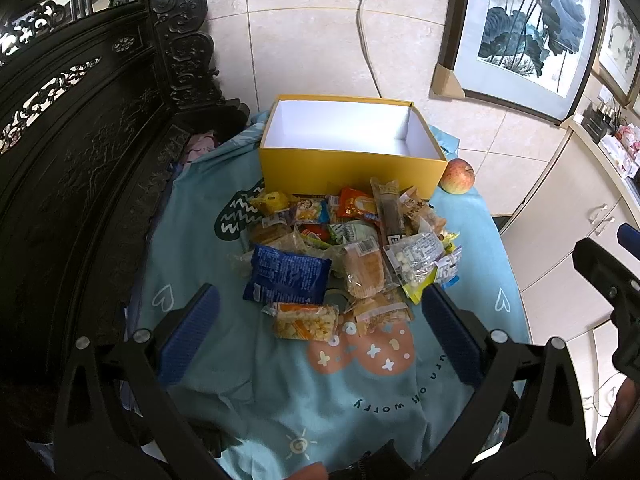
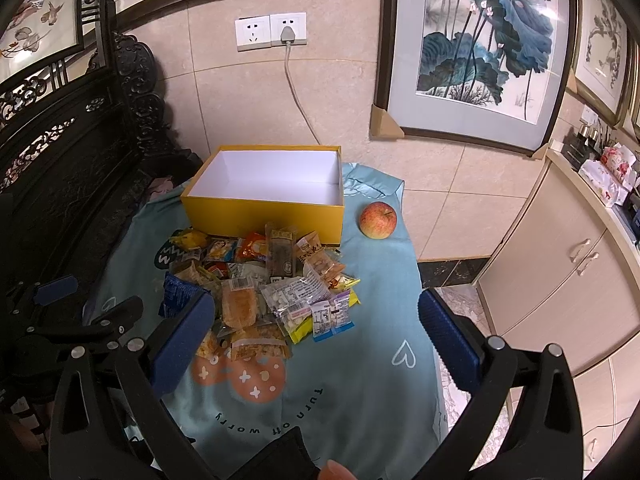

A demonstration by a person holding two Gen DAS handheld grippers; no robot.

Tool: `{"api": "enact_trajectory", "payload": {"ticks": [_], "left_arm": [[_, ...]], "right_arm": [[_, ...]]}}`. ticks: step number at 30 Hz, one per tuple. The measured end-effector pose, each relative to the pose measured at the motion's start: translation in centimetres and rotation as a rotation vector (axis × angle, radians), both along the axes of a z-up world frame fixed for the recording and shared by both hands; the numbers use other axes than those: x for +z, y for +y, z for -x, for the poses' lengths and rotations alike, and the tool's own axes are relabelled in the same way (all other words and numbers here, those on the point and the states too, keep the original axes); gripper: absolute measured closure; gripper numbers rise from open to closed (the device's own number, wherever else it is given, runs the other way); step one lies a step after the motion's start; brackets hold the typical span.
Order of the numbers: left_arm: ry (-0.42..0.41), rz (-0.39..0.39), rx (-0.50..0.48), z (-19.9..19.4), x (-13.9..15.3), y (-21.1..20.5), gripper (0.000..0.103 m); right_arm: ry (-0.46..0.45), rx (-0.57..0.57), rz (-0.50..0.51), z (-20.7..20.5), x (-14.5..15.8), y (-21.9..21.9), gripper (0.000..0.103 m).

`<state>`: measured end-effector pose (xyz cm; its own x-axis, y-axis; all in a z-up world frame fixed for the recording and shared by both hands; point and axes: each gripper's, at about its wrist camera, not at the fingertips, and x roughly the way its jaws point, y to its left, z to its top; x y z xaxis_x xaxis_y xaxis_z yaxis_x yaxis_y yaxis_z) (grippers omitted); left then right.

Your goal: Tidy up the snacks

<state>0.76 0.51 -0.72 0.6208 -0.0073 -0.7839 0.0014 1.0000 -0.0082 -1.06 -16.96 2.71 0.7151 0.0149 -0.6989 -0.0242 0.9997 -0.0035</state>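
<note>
Left wrist view: the left gripper (image 1: 320, 316) hovers over the desk with its blue fingers (image 1: 192, 332) spread wide and holding nothing. A pile of snacks (image 1: 344, 248) lies on the light blue cloth (image 1: 192, 248) just ahead of the fingers. A blue packet (image 1: 286, 274) sits at the near left of the pile. The yellow box (image 1: 352, 168), open with a white inside, stands just behind the pile. An apple (image 1: 457, 176) rests beside the box's right corner.

Right wrist view: the right gripper (image 2: 316, 336) is likewise released, its fingers (image 2: 448, 344) apart and holding nothing. The snacks (image 2: 260, 280) lie ahead and left of centre, in front of the box (image 2: 264, 212). The apple (image 2: 377, 220) sits apart to the right of the box. The left gripper (image 2: 52, 320) appears at the left edge.
</note>
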Motion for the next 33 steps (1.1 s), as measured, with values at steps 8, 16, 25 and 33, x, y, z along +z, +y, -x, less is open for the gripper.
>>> {"api": "enact_trajectory", "payload": {"ticks": [8, 16, 25, 33], "left_arm": [[0.002, 0.001, 0.001, -0.2, -0.1, 0.0, 0.002], [0.004, 0.001, 0.000, -0.5, -0.1, 0.1, 0.002], [0.010, 0.000, 0.001, -0.6, -0.8, 0.3, 0.002], [0.049, -0.001, 0.006, -1.3, -2.3, 0.6, 0.002]], "right_arm": [[0.003, 0.002, 0.000, 0.0, 0.1, 0.0, 0.001], [0.008, 0.006, 0.000, -0.3, -0.2, -0.2, 0.001], [0.018, 0.005, 0.002, -0.4, -0.6, 0.0, 0.001], [0.058, 0.010, 0.003, -1.3, -1.9, 0.1, 0.001]]}}
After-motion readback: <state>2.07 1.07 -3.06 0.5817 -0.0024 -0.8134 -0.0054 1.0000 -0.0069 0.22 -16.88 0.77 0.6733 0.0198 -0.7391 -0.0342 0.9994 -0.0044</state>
